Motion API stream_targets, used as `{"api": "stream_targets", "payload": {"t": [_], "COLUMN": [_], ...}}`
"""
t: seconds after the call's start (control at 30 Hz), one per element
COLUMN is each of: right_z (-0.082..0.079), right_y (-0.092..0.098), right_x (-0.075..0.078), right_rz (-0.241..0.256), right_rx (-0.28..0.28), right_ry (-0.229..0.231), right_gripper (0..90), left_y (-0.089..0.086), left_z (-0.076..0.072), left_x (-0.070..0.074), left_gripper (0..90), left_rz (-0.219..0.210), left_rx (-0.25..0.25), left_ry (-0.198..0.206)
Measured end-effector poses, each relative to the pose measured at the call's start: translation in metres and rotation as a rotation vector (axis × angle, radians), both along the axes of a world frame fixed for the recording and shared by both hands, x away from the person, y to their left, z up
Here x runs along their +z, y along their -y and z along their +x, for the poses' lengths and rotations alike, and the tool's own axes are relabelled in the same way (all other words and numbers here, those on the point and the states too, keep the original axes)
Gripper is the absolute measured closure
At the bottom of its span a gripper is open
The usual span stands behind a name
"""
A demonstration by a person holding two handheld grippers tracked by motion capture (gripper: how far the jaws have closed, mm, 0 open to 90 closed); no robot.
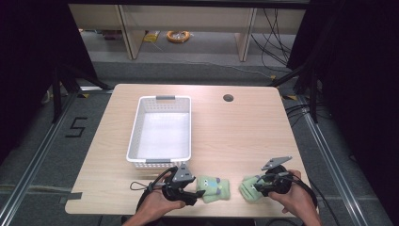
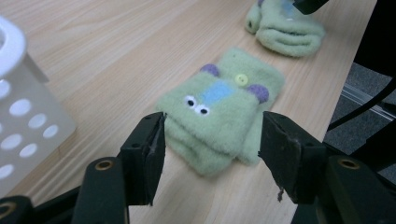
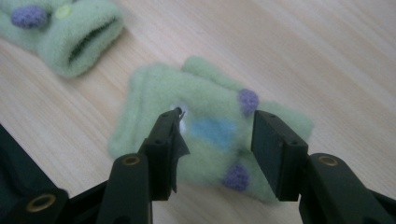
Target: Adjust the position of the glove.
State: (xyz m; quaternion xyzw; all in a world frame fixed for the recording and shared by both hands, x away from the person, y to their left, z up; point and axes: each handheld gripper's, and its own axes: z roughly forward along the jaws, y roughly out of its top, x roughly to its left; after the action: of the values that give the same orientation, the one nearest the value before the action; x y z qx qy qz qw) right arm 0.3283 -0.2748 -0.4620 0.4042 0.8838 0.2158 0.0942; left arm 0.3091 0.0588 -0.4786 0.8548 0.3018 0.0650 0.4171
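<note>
Left mitten: a small pale-green fleece mitten with a blue patch, purple bobbles, stitched eyes and a yellow button [image 2: 219, 112], lying flat near the table's front edge, just in front of the white basket's near right corner.
Right mitten: its matching pale-green fleece mitten [image 3: 210, 135], lying flat, well to the right of the basket and near the first.
Left gripper: [image 2: 210, 149] jaws spread wide, straddling the left mitten's near end, not yet pressing the fleece.
Right gripper: [image 3: 215, 140] jaws apart, low over the right mitten's face; whether the tips touch it I cannot tell.
Landmark: white perforated plastic basket [image 1: 136, 127], nothing seen inside it, standing on the light wooden table [image 1: 244, 127] left of centre.
Step in hand: likely seizing each mitten to lift it toward the basket.
Doing it well: lower each gripper until the tips meet the wood, take a thick fold of fleece rather than one thin layer, close firmly, then lift straight up before carrying over the rim.
Risk: soft fleece may slip out of a shallow pinch.
</note>
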Motion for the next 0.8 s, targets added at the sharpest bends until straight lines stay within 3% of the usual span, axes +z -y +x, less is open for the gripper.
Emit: {"api": "stream_targets", "payload": {"t": [0.1, 0.23, 0.4, 0.5, 0.63, 0.8], "right_z": [0.001, 0.006, 0.011, 0.012, 0.013, 0.010], "right_y": [-0.005, -0.005, -0.008, -0.005, -0.003, -0.003], "right_x": [-0.002, -0.006, -0.014, -0.015, -0.016, -0.015], "right_rz": [-0.016, -0.034, -0.050, -0.022, 0.002, 0.023], "right_rx": [-0.042, -0.030, -0.009, -0.040, -0.029, -0.037], "right_ry": [-0.052, -0.068, -0.080, -0.119, -0.109, -0.111], "right_gripper": [52.0, 51.8, 61.1, 67.5, 77.1, 81.9], "left_y": [-0.007, -0.016, -0.020, -0.023, -0.025, -0.028], "left_z": [0.001, 0.003, 0.002, 0.001, 0.000, 0.000], "left_x": [-0.001, -0.001, -0.005, -0.005, -0.004, -0.003], "left_gripper": [39.0, 39.0, 39.0, 39.0, 39.0, 39.0], "left_rz": [0.013, 0.012, 0.020, 0.029, 0.022, 0.019], "left_rx": [-0.001, 0.014, 0.018, 0.013, 0.021, 0.019], "left_ry": [-0.006, -0.008, -0.007, -0.006, -0.006, 0.000]}}
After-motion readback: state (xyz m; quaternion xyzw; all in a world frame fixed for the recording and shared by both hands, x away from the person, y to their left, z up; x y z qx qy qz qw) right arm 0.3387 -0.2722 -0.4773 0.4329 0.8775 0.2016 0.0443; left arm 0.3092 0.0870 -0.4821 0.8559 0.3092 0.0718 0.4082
